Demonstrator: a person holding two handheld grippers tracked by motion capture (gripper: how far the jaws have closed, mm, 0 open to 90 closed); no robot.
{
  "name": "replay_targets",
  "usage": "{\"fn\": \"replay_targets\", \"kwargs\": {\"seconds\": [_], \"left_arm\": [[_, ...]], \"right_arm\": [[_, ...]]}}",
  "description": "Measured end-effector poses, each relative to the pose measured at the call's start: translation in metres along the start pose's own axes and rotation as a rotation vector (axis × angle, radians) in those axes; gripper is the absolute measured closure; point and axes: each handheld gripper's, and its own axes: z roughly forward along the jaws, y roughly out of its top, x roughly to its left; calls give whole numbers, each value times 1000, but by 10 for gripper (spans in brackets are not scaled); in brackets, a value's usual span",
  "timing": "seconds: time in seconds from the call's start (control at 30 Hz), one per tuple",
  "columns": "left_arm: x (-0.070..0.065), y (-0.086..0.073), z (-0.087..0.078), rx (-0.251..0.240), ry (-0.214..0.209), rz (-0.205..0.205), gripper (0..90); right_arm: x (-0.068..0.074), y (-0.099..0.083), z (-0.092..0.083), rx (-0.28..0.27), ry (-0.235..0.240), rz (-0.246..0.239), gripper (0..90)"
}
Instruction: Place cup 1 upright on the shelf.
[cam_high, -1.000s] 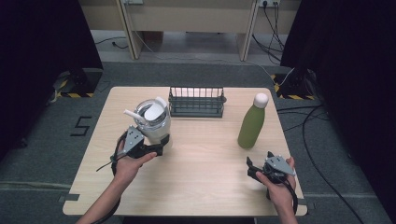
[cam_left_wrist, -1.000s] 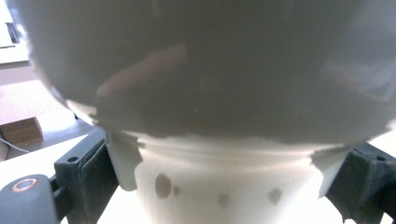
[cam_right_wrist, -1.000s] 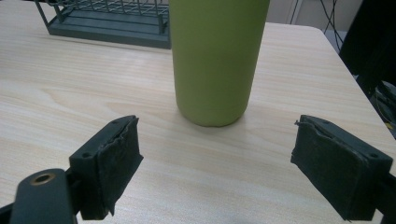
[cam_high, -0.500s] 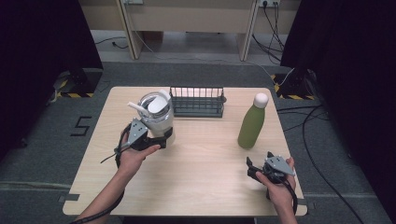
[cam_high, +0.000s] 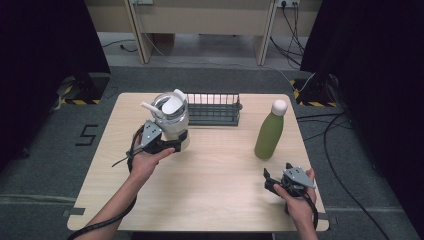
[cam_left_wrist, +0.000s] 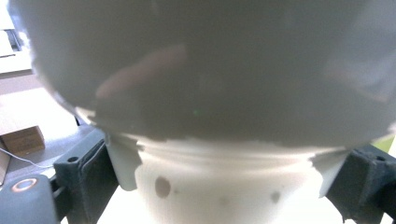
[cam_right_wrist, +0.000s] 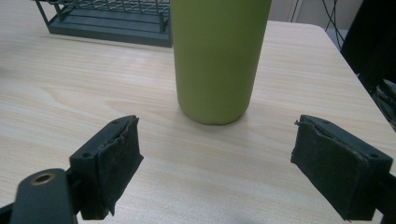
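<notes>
From the high view, the left gripper (cam_high: 172, 145) sits at the base of the jug (cam_high: 171, 119) — a clear-bodied vessel with a white lid and spout, standing near the table's (cam_high: 215, 200) back left, just beside the wire rack (cam_high: 212, 109). The jug looks rigid and smooth, likely slippery on its rounded wall and top-heavy if filled, so the narrower white base seems the safer hold. The right gripper (cam_high: 272, 184) rests near the front right corner, well apart from the green bottle (cam_high: 270, 131). In the left gripper view, the jug's white base (cam_left_wrist: 219, 186) lies between the two jaws, which appear to press on its sides — a grip low on the body, below the bulging wall. In the right gripper view, the jaws stand apart with nothing between them, the bottle (cam_right_wrist: 217, 56) upright beyond them.
</notes>
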Motion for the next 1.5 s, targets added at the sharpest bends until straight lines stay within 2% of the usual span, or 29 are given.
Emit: {"fn": "replay_targets", "kwargs": {"seconds": [0.47, 1.27, 1.5], "left_arm": [[6, 11, 20, -1, 1, 11, 95], [14, 23, 54, 4, 13, -1, 95], [17, 26, 65, 10, 22, 10, 95]], "right_arm": [[0, 0, 0, -1, -4, 7, 148], [-1, 0, -1, -6, -9, 7, 148], [-2, 0, -1, -8, -8, 7, 148]]}}
